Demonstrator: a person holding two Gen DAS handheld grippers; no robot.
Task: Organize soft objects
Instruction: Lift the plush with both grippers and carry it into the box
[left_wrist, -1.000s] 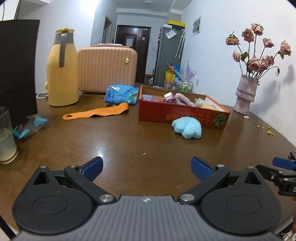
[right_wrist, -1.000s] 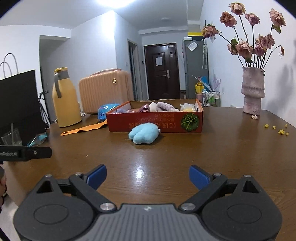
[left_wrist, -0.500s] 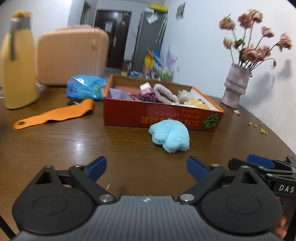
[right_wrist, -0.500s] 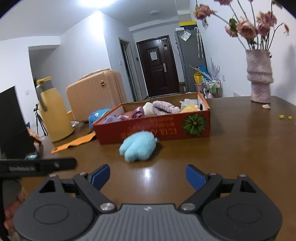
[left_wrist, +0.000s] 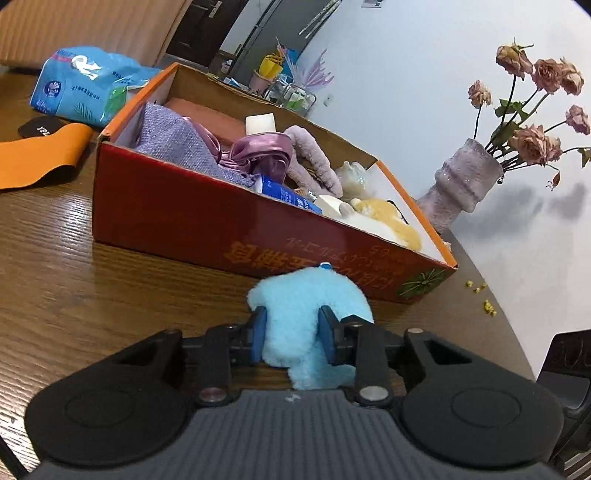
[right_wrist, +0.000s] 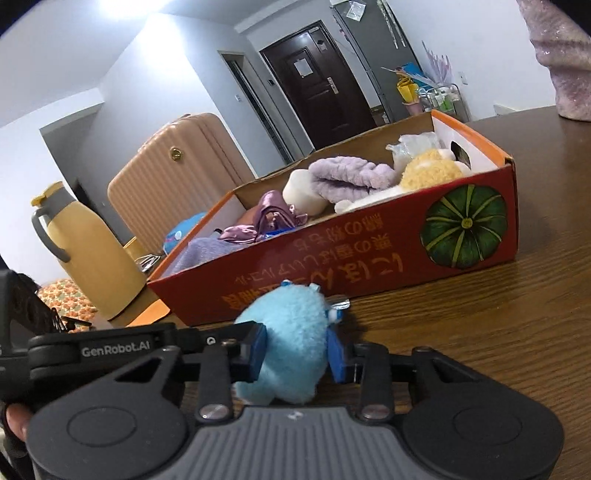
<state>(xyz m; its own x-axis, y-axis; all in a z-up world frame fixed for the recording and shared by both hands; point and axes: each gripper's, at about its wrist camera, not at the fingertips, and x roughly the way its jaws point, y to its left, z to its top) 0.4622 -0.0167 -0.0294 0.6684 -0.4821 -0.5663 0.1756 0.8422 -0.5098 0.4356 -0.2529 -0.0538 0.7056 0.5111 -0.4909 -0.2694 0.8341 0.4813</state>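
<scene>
A fluffy light-blue plush toy (left_wrist: 310, 295) lies on the brown table just in front of a red cardboard box (left_wrist: 177, 210). My left gripper (left_wrist: 291, 334) has its blue pads against both sides of the toy's near end, jaws closing. In the right wrist view the same toy (right_wrist: 291, 325) sits between the pads of my right gripper (right_wrist: 297, 352), which is also closing and pressing into the fur. The left gripper's body (right_wrist: 110, 347) shows beside it. The box (right_wrist: 369, 273) holds a purple cloth, a satin scrunchie, a lilac headband and a yellow plush.
A vase of dried roses (left_wrist: 461, 184) stands right of the box, with yellow crumbs (left_wrist: 484, 295) near it. A blue tissue pack (left_wrist: 81, 85) and an orange strap (left_wrist: 37, 155) lie to the left. A yellow jug (right_wrist: 85, 251) and a peach suitcase (right_wrist: 173, 177) stand behind.
Both grippers moved forward and down to the blue plush toy, which now fills the space between their pads. Both pairs of jaws went from wide open to narrow around it.
</scene>
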